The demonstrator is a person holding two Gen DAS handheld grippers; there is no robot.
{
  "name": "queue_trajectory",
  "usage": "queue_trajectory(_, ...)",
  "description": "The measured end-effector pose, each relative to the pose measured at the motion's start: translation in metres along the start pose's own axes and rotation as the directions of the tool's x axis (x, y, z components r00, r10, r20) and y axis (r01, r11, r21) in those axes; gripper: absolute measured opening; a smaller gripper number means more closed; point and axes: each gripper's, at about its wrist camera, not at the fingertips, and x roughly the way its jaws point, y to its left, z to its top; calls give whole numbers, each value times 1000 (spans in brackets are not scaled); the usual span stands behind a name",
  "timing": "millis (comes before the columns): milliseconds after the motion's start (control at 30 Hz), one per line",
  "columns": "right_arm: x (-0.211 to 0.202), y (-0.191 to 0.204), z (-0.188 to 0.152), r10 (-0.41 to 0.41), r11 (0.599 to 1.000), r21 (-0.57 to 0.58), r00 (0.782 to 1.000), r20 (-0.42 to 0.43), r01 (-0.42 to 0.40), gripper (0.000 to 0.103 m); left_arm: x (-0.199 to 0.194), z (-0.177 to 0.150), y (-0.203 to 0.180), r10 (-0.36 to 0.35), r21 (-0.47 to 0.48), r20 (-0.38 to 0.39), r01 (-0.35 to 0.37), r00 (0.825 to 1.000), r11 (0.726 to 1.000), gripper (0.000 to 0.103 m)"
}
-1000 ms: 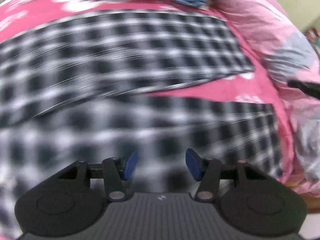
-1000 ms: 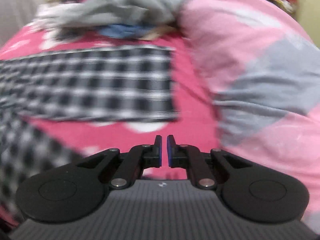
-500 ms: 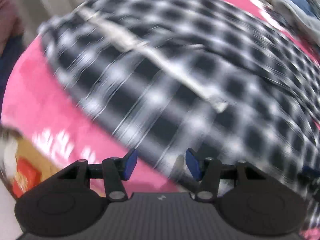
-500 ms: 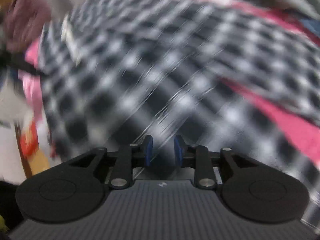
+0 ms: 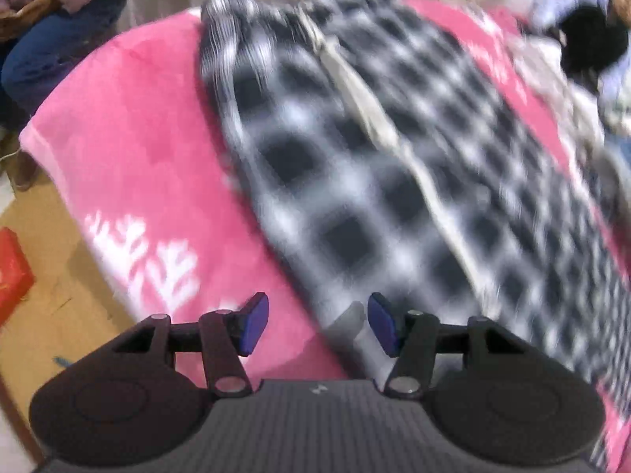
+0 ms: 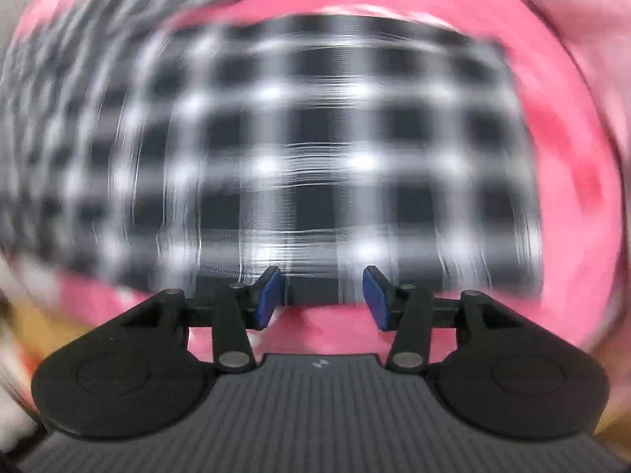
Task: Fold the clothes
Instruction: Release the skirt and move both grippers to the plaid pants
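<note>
The black-and-white checked garment (image 5: 394,181) lies spread on the pink blanket (image 5: 130,149), its long axis running from near my left gripper (image 5: 318,322) up and away toward the far right, with a pale strip (image 5: 355,90) down its length. My left gripper's pads stand apart with nothing between them; the garment's near corner lies just beyond its right pad. My right gripper (image 6: 322,298) points down at a squared end of the garment (image 6: 315,149), whose near hem runs crosswise just past the tips; its jaws have just been opening and hold nothing. Bare blanket borders that hem and both sides. Left of the blanket's edge are a tan floor (image 5: 43,315) and a red box (image 5: 12,272). A seated person's jeans (image 5: 51,47) show at the far left. Both views are blurred.
</note>
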Motion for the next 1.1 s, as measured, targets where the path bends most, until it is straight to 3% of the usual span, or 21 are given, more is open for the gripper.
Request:
queue_trajectory(67, -11, -19, -1, 68, 980, 183, 997, 30, -73, 45, 3, 6, 1, 2, -8, 40, -1, 999, 1000, 54)
queue_trajectory(133, -14, -24, -2, 115, 956, 267, 992, 50, -124, 45, 7, 13, 2, 15, -7, 74, -15, 997, 1000, 51)
queue_trajectory(267, -15, -16, -1, 163, 946, 276, 985, 53, -171, 45, 12, 25, 12, 39, -54, 91, -34, 995, 998, 50)
queue_trajectory(433, -13, -5, -12, 204, 936, 277, 977, 65, -214, 45, 16, 29, 26, 7, -123, 87, 4, 996, 992, 47)
queue_trajectory(500, -11, -9, -14, 225, 928, 287, 972, 75, -237, 45, 13, 23, 25, -38, -152, 75, 49, 996, 987, 38)
queue_trajectory(567, -10, -13, -19, 248, 914, 308, 965, 86, -262, 45, 6, 18, 31, -79, -171, 65, 89, 995, 981, 35)
queue_trajectory(633, -8, -16, -25, 268, 898, 336, 959, 98, -285, 45, 3, 11, 36, -79, -173, 64, 89, 995, 981, 29)
queue_trajectory(833, -6, -22, -36, 321, 839, 419, 938, 134, -347, 45, 14, 19, 41, -80, -249, 60, 93, 995, 964, 25)
queue_trajectory(933, -5, -28, -45, 347, 794, 475, 924, 159, -379, 45, 18, 28, 39, -87, -252, 55, 98, 995, 963, 22)
queue_trajectory(1100, 4, -34, -56, 394, 665, 594, 888, 236, -453, 45, 21, 28, 35, -71, -223, 40, 78, 997, 972, 19)
